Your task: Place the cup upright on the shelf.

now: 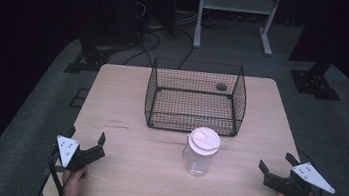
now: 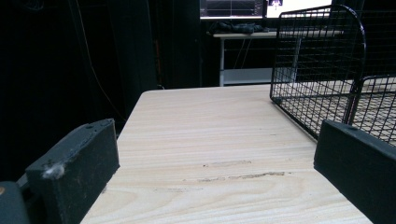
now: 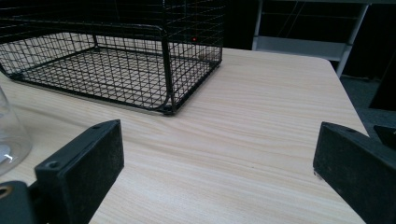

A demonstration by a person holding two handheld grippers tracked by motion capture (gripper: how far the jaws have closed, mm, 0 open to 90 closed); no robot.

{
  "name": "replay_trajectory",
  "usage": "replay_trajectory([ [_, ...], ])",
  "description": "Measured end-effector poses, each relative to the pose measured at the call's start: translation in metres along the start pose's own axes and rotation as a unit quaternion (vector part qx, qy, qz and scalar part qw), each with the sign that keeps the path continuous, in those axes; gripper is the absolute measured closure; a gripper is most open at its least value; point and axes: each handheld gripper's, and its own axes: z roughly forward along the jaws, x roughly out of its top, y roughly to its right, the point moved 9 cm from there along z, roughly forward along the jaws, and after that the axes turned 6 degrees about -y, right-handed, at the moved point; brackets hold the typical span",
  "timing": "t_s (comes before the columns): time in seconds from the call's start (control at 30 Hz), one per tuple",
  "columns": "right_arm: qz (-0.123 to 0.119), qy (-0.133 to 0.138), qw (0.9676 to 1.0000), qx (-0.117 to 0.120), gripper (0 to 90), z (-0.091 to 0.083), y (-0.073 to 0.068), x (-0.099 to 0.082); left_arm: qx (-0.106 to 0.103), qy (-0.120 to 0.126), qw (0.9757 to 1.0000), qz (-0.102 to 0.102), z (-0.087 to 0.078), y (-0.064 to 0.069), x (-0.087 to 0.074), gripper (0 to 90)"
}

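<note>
Black left gripper [image 1: 87,150] rests at worktop [image 1: 117,181] near-left corner, jaws released, empty. Clear jar [image 1: 200,152], white lid, upright at centre before wire basket [image 1: 195,95]. Right gripper [image 1: 274,174] released, slightly nearer jar.

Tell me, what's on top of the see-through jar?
A white lid covers the clear jar. The jar looks empty through its sides, though the lid hides its mouth.
</note>
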Motion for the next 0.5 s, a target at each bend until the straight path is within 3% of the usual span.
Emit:
replay_trajectory([
  [0.5, -0.023, 0.008, 0.9997, 0.010, 1.1, -0.002, -0.016, 0.008, -0.003, 0.003, 1.0000, 0.002, -0.001, 0.001, 0.000, 0.0],
])
